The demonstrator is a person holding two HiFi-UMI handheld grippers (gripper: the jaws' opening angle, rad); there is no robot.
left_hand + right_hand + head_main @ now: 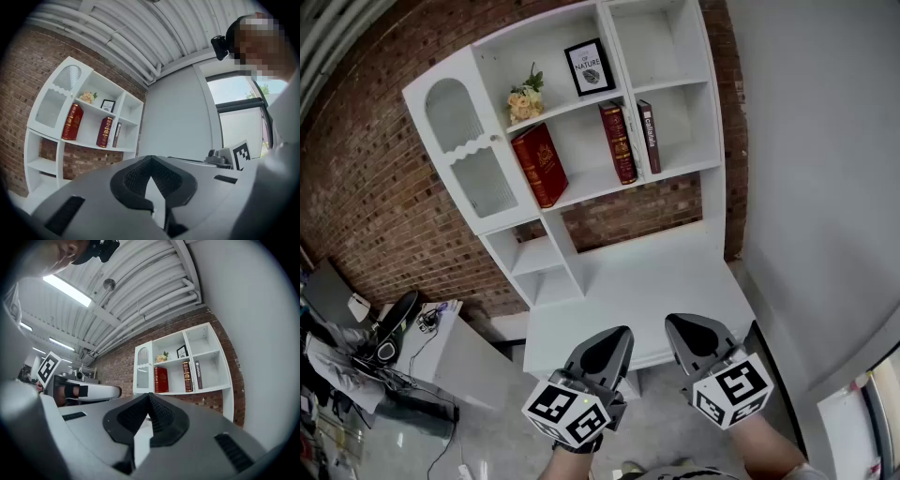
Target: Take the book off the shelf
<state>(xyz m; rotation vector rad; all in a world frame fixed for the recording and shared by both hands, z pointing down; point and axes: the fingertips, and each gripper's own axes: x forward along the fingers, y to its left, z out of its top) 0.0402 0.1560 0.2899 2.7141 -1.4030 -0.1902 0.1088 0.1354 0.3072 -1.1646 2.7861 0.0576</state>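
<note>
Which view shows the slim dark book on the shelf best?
The head view: the slim dark book appears largest there, its white spine lettering visible. Both gripper views show it only small and far off.

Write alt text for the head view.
The left gripper and right gripper, both shut and empty, point toward a white shelf unit against a brick wall. Its middle shelf holds a leaning red book, a second red book and a dark book; flowers and a framed picture above.
</note>
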